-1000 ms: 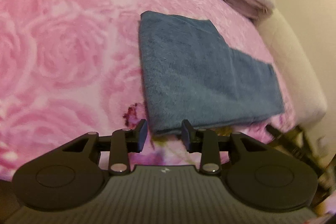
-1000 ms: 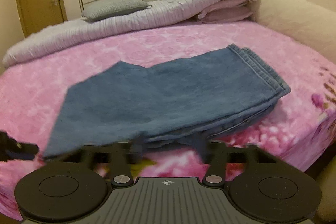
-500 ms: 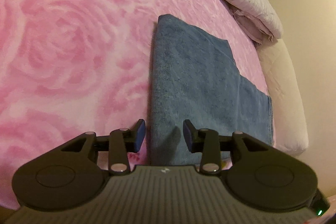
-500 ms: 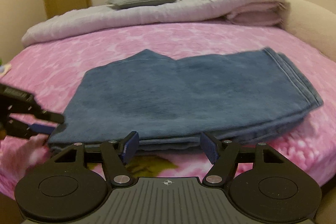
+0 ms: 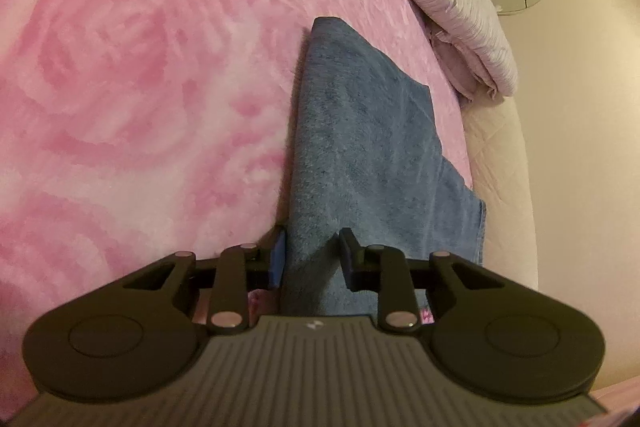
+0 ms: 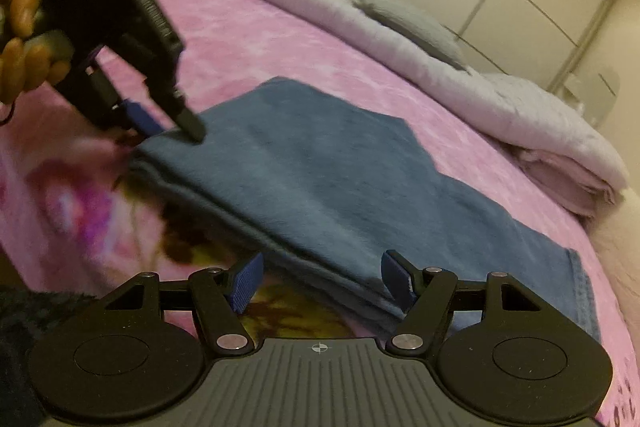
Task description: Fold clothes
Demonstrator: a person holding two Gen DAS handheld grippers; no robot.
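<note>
Jeans [image 6: 340,179]: lying folded in layers on the pink rose blanket [image 5: 140,87], near the front edge of the bed.
Left gripper [image 5: 312,259]: jaws are straddling one corner of the denim, closed in partly but not visibly pinching; probably preparing to lift it.
Right gripper [image 6: 320,279]: jaws are standing wide apart around the near edge, holding nothing.
Writing: some white print on the left gripper's body, not readable.

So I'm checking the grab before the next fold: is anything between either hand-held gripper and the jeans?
Nothing visible. The left hand-held gripper already straddles a corner of the folded jeans; the right hand-held gripper sits open at their near edge.
</note>
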